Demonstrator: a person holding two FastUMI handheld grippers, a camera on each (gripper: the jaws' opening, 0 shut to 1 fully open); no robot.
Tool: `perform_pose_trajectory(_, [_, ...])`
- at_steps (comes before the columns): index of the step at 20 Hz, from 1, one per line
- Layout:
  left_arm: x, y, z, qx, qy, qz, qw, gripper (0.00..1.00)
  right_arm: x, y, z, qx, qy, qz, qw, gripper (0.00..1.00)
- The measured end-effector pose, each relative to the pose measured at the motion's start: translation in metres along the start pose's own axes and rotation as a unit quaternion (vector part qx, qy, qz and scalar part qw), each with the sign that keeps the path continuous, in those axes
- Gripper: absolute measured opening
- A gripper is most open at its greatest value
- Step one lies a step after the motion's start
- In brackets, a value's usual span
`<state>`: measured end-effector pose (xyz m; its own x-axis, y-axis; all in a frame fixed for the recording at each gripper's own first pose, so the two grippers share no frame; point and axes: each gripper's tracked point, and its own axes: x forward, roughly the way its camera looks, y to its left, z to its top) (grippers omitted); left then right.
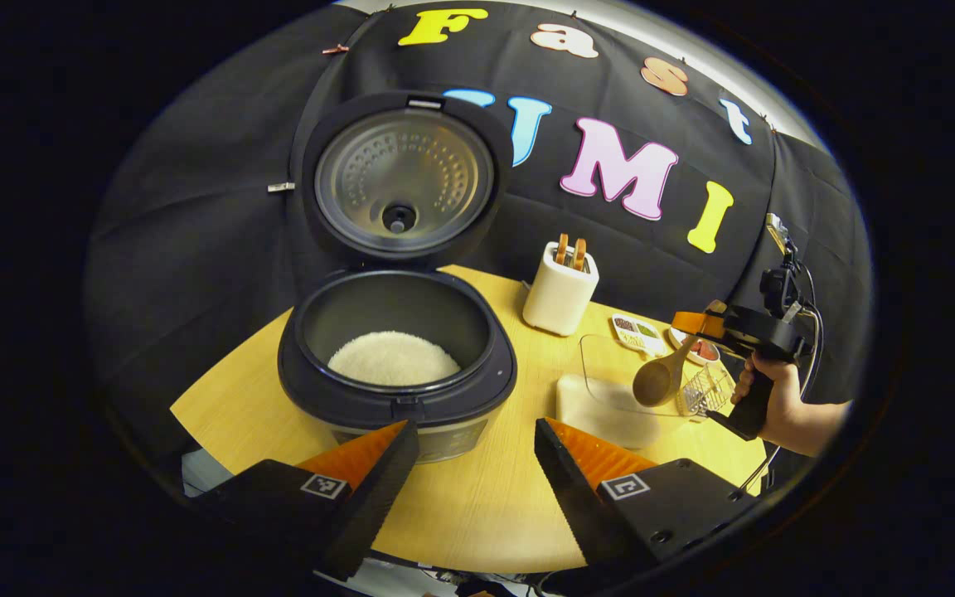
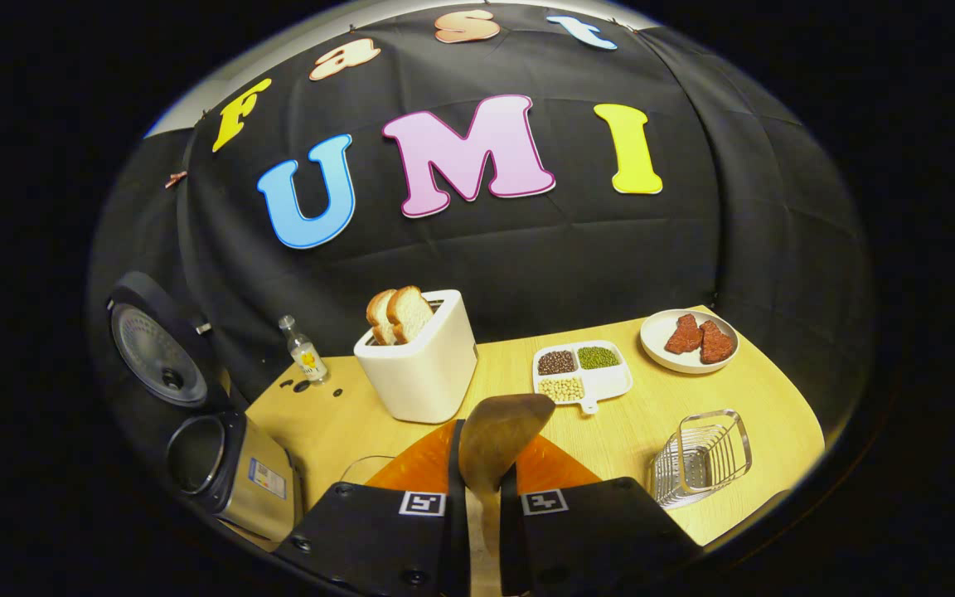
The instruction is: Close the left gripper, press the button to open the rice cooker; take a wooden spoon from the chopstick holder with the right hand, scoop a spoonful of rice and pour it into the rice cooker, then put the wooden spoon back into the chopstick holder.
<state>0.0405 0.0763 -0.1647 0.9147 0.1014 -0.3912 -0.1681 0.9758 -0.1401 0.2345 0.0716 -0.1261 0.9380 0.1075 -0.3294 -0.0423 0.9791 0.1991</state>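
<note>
The dark rice cooker [image 1: 399, 365] stands with its lid [image 1: 403, 178] up and a mound of white rice [image 1: 395, 358] in its pot. My left gripper [image 1: 475, 426] is open just in front of it, holding nothing. At the right of the left gripper view, a hand holds my right gripper [image 1: 697, 327], shut on the wooden spoon [image 1: 660, 377]. The spoon's bowl hangs over a clear box of rice [image 1: 606, 406]. In the right gripper view the spoon [image 2: 501, 439] sticks out between the fingers of the right gripper [image 2: 484, 464]. The wire chopstick holder [image 2: 700, 456] lies to its right.
On the round wooden table [image 1: 477, 506] stand a white toaster [image 2: 419, 365] with bread, a divided dish of beans [image 2: 581, 373], a plate of red pieces [image 2: 689, 342] and a small bottle [image 2: 303, 350]. The cooker [image 2: 225, 464] is at far left of the right gripper view.
</note>
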Motion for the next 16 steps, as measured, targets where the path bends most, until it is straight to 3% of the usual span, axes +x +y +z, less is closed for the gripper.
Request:
perform_pose_trajectory(5, [0.004, 0.011, -0.007, -0.018, 0.002, -0.008, 1.000, 0.95, 0.012, 0.010, -0.027, -0.001, 0.002, -0.014, 1.000, 0.18])
perform_pose_trajectory(12, [-0.001, 0.023, -0.009, -0.039, 0.004, -0.009, 0.999, 0.96, 0.011, 0.075, -0.057, 0.107, 0.060, 0.024, 0.992, 0.18])
perform_pose_trajectory(16, [-0.006, 0.027, -0.008, -0.045, 0.004, -0.011, 0.999, 0.95, 0.017, 0.085, -0.062, 0.141, 0.080, 0.018, 0.987, 0.18])
